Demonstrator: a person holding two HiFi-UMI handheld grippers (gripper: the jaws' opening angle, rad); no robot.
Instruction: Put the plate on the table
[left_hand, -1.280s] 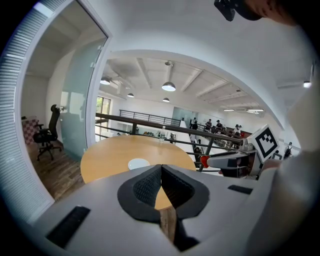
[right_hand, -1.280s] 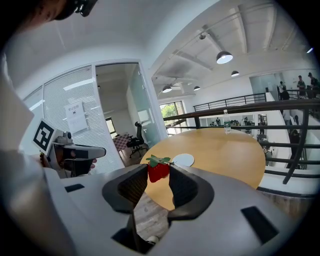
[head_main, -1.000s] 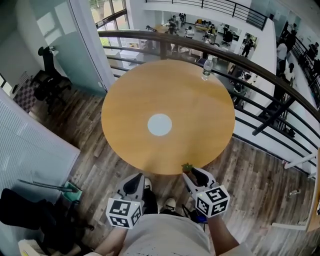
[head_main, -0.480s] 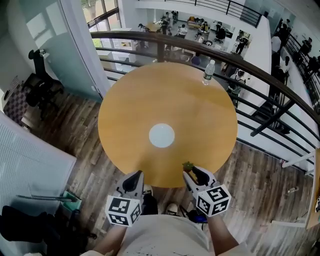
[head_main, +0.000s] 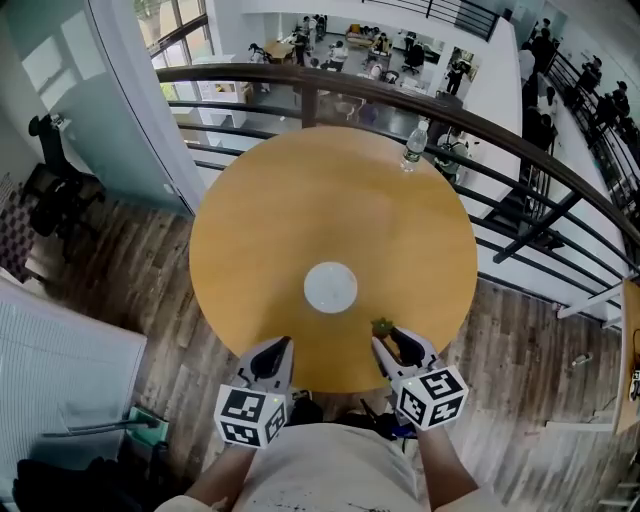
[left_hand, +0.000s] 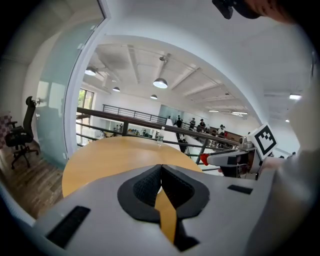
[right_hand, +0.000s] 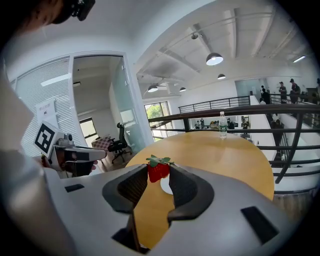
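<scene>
A small white plate (head_main: 330, 287) lies flat near the middle of the round wooden table (head_main: 300, 190). My right gripper (head_main: 386, 338) is over the table's near edge, shut on a red strawberry (head_main: 381, 327) with green leaves. In the right gripper view the strawberry (right_hand: 158, 169) sits pinched between the pad tips, and the plate (right_hand: 165, 187) shows just beyond them. My left gripper (head_main: 278, 348) hovers at the near edge to the left, its jaws closed together with nothing in them. The left gripper view has its pads (left_hand: 148, 186) meeting at the tip.
A clear water bottle (head_main: 413, 140) stands at the table's far edge. A dark metal railing (head_main: 500, 120) curves round the far and right sides, with a drop to a lower floor beyond. Office chairs (head_main: 55, 190) and a glass partition stand at the left.
Both grippers have moved forward, from just short of the table to over its near edge. The plate and table now lie closer. The strawberry stays in the right gripper.
</scene>
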